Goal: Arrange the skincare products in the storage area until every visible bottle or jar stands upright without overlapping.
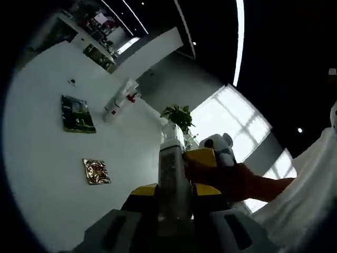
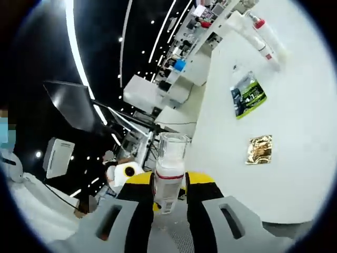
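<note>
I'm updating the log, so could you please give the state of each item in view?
left gripper: shut on frosted bottle, lifted off the table.
right gripper: shut on clear-capped bottle, lifted.
white tube: lying flat.
green sachet: lying flat.
gold sachet: lying flat.

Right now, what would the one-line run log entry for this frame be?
left gripper: shut on bottle | right gripper: shut on bottle | table: white tube, two packets
</note>
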Available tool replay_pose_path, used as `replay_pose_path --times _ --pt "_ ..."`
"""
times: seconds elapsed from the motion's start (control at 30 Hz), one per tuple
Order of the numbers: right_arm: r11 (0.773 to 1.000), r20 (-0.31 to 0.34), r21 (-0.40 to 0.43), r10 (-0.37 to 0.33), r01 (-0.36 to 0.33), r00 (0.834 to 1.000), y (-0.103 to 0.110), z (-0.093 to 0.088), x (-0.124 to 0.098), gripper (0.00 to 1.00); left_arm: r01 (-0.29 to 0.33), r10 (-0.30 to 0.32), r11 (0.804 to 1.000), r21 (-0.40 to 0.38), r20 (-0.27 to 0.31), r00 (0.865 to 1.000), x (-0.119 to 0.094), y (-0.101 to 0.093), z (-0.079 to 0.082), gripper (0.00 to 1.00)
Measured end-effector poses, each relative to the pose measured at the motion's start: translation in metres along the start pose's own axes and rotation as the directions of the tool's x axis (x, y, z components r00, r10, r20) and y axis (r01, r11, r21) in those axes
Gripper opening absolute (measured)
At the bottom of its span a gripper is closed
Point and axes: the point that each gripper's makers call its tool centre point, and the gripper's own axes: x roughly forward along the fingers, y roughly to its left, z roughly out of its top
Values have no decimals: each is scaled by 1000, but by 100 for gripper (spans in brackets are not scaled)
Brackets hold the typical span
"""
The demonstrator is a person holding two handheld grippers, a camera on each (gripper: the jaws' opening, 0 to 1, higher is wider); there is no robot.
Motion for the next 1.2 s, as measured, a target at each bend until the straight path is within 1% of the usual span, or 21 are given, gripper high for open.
replay_pose_path --times 0.03,0.07,0.13,0.17,0.2,0.23,0.27,0.33,0.4,0.47,0.5,0.57,0.67,0.73,0.83,0.87,1.0,1.03,1.1,1.17,1.2 --pt "999 5 13 -43 43 999 -5 -1 2 24 -48 49 997 60 -11 999 0 6 -2 24" --pt "999 12 -10 -48 48 999 -5 -1 3 24 -65 67 994 87 -21 998 0 7 -4 24" --pt "997 8 -2 -73 73 997 -6 -4 6 23 -109 118 980 168 -40 992 2 9 -9 24" --pt "997 13 -7 -77 77 997 -6 -5 7 22 -134 148 966 220 -47 988 3 11 -10 24" --pt "993 19 -3 -116 117 993 -12 -6 6 22 -157 178 951 267 -55 982 3 13 -13 24" --pt "992 20 -6 -123 124 992 -14 -7 6 22 -173 197 944 279 -58 979 4 15 -14 24" --pt "991 32 22 -134 134 990 -17 -9 6 22 -179 207 939 292 -65 976 4 16 -16 24" --pt "988 51 43 -147 145 988 -22 -11 6 22 -211 255 901 378 -68 964 4 21 -17 24" --pt "987 51 57 -156 153 987 -26 -13 4 21 -228 299 850 475 -79 951 5 23 -22 24" --pt "988 53 53 -151 148 987 -27 -16 2 21 -246 341 798 550 -77 937 5 25 -25 24" --pt "988 52 54 -150 147 987 -27 -16 1 20 -246 346 789 563 -76 935 6 24 -26 24" --pt "992 59 34 -127 125 990 -26 -15 -3 20 -241 337 793 560 -74 939 8 21 -28 24" --pt "993 69 40 -116 114 991 -25 -16 -11 19 -226 327 803 551 -90 941 12 16 -30 25" --pt "994 73 19 -105 104 992 -23 -16 -15 19 -218 322 800 560 -94 942 13 14 -31 25" --pt "996 80 -18 -87 88 993 -17 -17 -18 19 -205 308 813 545 -105 946 13 12 -33 25" --pt "996 77 -28 -86 88 993 -16 -18 -18 19 -203 310 811 548 -110 944 13 12 -34 25" --pt "994 67 -79 -75 80 995 -13 -24 -21 19 -188 333 771 609 -133 933 12 12 -41 29" --pt "993 62 -87 -80 85 995 -13 -27 -22 19 -180 347 746 641 -143 927 11 13 -44 30" --pt "991 67 -111 -73 80 995 -10 -26 -23 19 -174 359 729 662 -154 920 9 12 -50 30" --pt "989 79 -126 -66 76 995 -8 -24 -23 19 -173 369 722 670 -162 915 7 15 -53 30" --pt "988 78 -130 -70 80 994 -9 -24 -23 19 -171 377 719 673 -172 910 6 17 -55 31"
